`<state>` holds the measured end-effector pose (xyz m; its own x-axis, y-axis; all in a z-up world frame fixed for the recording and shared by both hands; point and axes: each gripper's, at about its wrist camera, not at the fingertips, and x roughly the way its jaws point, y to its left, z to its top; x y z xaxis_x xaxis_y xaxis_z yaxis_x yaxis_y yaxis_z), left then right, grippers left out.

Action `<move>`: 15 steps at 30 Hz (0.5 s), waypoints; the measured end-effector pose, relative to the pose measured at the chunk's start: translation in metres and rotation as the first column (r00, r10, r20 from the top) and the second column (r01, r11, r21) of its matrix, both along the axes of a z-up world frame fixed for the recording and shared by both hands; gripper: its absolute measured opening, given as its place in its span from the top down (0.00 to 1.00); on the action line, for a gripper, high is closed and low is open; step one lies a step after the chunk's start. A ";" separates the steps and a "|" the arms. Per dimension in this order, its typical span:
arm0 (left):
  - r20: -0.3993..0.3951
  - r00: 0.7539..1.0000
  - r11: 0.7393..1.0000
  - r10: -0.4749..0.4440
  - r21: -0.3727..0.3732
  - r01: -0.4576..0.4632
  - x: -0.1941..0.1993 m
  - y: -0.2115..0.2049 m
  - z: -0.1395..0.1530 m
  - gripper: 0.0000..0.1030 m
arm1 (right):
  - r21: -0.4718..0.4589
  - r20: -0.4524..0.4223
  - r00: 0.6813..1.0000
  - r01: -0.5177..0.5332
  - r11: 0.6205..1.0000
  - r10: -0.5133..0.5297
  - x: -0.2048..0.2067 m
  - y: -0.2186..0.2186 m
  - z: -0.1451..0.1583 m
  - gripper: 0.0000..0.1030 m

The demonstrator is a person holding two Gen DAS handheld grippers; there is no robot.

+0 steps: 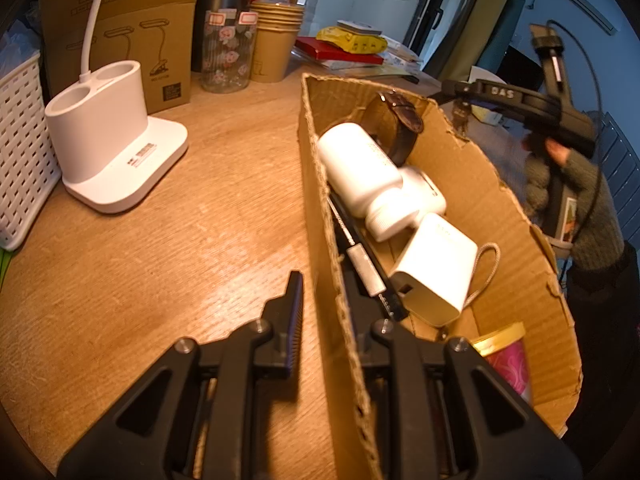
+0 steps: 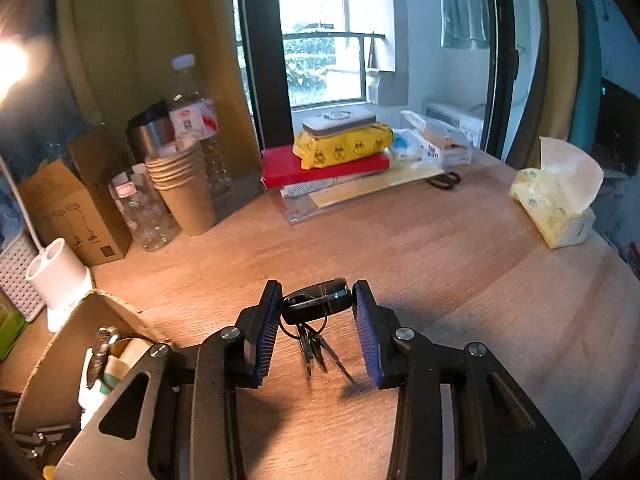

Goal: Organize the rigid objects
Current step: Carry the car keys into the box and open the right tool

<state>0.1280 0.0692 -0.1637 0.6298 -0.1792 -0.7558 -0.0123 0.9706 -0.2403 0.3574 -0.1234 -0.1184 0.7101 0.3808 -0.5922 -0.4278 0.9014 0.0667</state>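
the left gripper (image 1: 320, 312) was clamped on the near wall of the cardboard box (image 1: 500, 208), apparently steadying it. the right gripper (image 2: 316, 320) gripped the key fob (image 2: 320, 300) between its pads, keys dangling below, with the box down to its left as the likely destination.

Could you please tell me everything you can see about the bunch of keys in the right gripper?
The bunch of keys is a black plastic car fob with a ring and several thin metal keys hanging below it. The right gripper holds the fob crosswise between its blue ribbed pads, one at each end, lifted clear of the wooden table, where the keys cast a shadow. Nothing else touches it. In the left wrist view it shows only dimly beyond the cardboard box.
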 end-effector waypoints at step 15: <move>0.000 1.000 1.000 0.000 0.000 0.000 0.000 0.000 0.000 0.81 | 0.003 0.107 0.993 -0.057 0.998 0.056 -0.059 0.005 0.044 0.63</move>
